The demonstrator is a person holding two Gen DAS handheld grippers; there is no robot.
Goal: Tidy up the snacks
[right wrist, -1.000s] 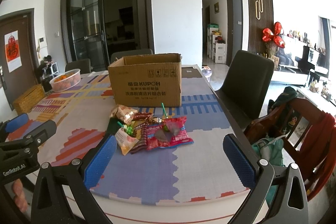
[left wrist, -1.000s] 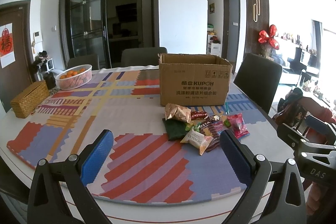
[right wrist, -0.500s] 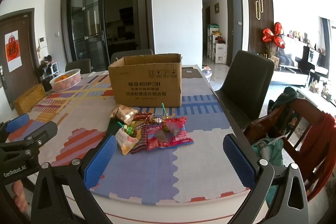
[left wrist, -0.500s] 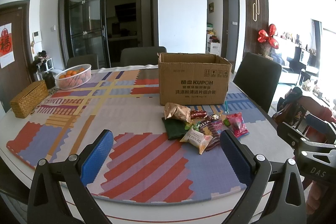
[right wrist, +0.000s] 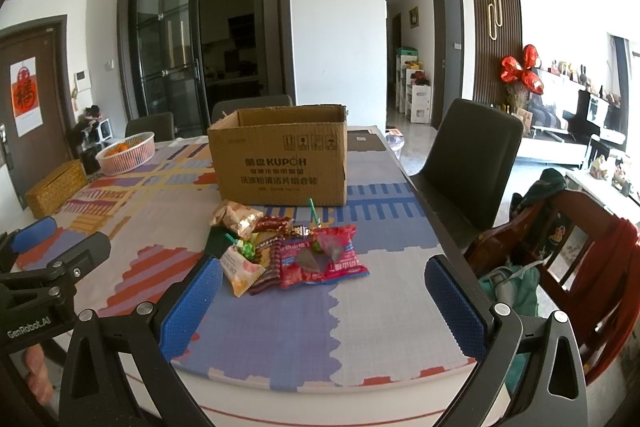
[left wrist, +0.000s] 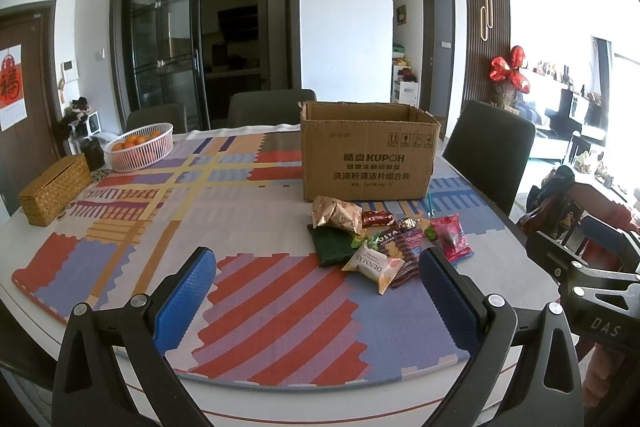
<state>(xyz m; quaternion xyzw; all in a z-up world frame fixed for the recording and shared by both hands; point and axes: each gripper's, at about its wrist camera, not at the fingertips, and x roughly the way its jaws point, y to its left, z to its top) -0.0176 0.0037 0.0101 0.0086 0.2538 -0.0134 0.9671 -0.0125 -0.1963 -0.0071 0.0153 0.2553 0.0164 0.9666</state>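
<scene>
**Two open grippers wait short of a snack pile in front of a cardboard box**

The left gripper is held low at the near edge of the table, its blue-padded jaws spread wide with nothing between them. The right gripper sits beside it, equally wide and empty. Each shows at the edge of the other's view.

The landmark is an open-topped cardboard box. Just in front of it, on the near side, lies the snack pile: a gold crinkled packet closest to the box, a dark green pouch partly under it, a pale "Denmas" packet nearest the grippers, and a red bag on the pile's right side. Smaller wrapped sweets sit among them; the fisheye blur makes it hard to count them.

Nothing appears to have been sorted yet. The packets overlap, so a pinch on one could drag its neighbour or scatter the sweets. The wrappers look slick and puffy and may slip from the pads.

The table is covered by a patchwork foam mat. Far left of the box stand a white basket of oranges and a woven tissue box. Dark chairs stand around the table, with glass doors behind the box.
</scene>
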